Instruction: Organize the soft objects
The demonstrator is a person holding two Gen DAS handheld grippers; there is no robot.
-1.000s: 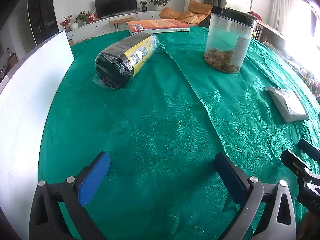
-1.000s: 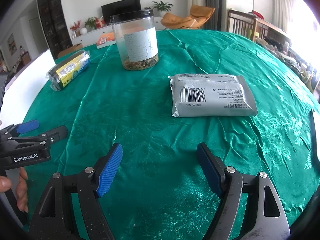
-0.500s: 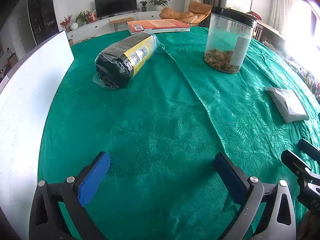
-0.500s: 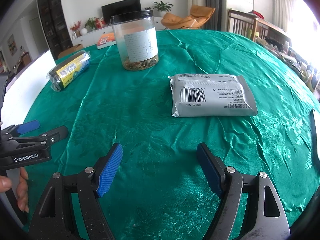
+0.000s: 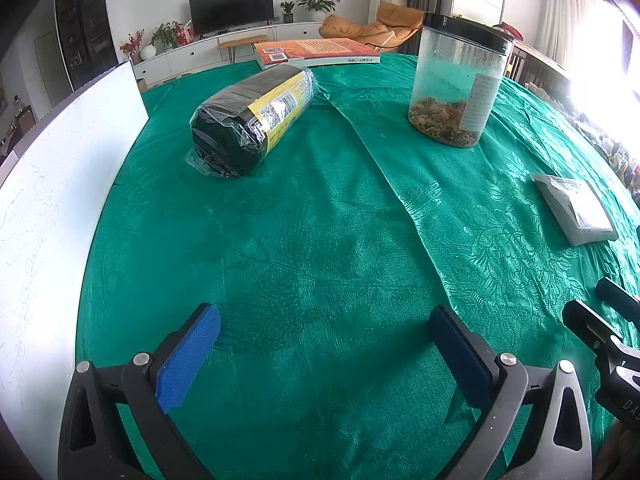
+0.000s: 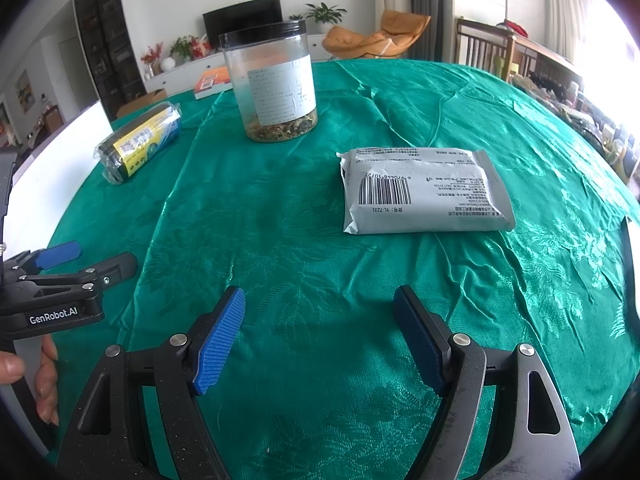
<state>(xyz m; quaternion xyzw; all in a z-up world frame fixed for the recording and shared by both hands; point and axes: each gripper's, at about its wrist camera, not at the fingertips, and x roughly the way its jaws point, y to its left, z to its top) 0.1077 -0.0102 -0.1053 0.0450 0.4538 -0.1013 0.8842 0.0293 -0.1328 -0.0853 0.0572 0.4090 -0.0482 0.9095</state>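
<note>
A black plastic-wrapped roll with a yellow label (image 5: 252, 118) lies on the green tablecloth ahead of my left gripper (image 5: 324, 332), which is open and empty; the roll also shows in the right wrist view (image 6: 138, 142) at far left. A flat grey soft packet with a barcode (image 6: 424, 190) lies just ahead and right of my right gripper (image 6: 320, 320), which is open and empty. The packet shows at the right edge of the left wrist view (image 5: 576, 208). The left gripper shows in the right wrist view (image 6: 90, 260), the right gripper in the left wrist view (image 5: 600, 312).
A clear jar with a black lid and dried contents (image 5: 456, 84) stands at the back, also in the right wrist view (image 6: 274, 86). An orange book (image 5: 316, 52) lies at the far table edge. A white board (image 5: 44, 200) runs along the left side.
</note>
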